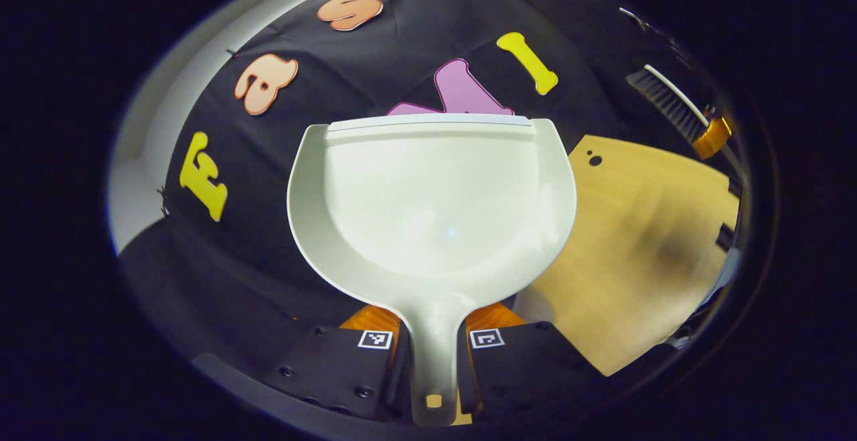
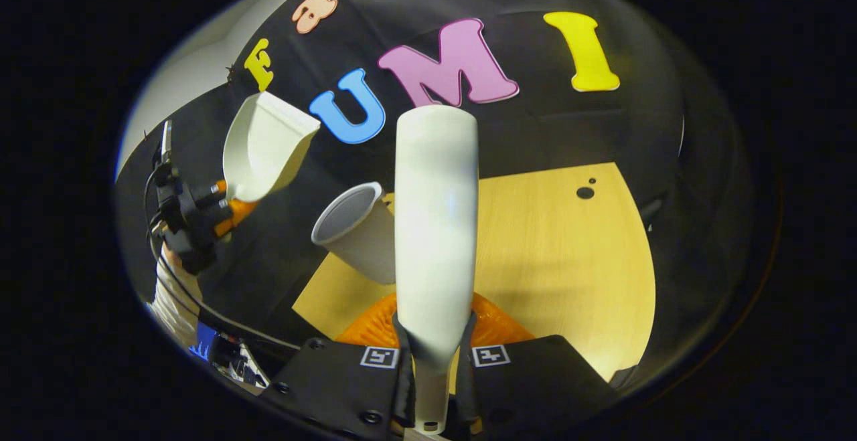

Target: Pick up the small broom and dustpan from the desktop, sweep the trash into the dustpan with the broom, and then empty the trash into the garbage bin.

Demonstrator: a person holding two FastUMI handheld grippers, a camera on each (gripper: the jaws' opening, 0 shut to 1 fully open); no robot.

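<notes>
Black cloth backs a pale wooden desktop (image 2: pixel 549 240). Beside its left edge stands a grey plastic garbage bin (image 2: pixel 355 233) — above it, the left gripper (image 1: pixel 432 361) pinches the white dustpan (image 1: pixel 432 200) handle. Right gripper (image 2: pixel 435 367) clamps the white broom (image 2: pixel 435 227).

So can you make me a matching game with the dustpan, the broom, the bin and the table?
Things:
1. dustpan
2. broom
3. garbage bin
4. table

States:
A. light wood top with dark round holes
B. held by its handle in the left gripper, pan looks empty
C. pale, tilted, open mouth showing
D. held by its handle in the right gripper, white back facing the camera

Pairs: 1-B, 2-D, 3-C, 4-A
</notes>
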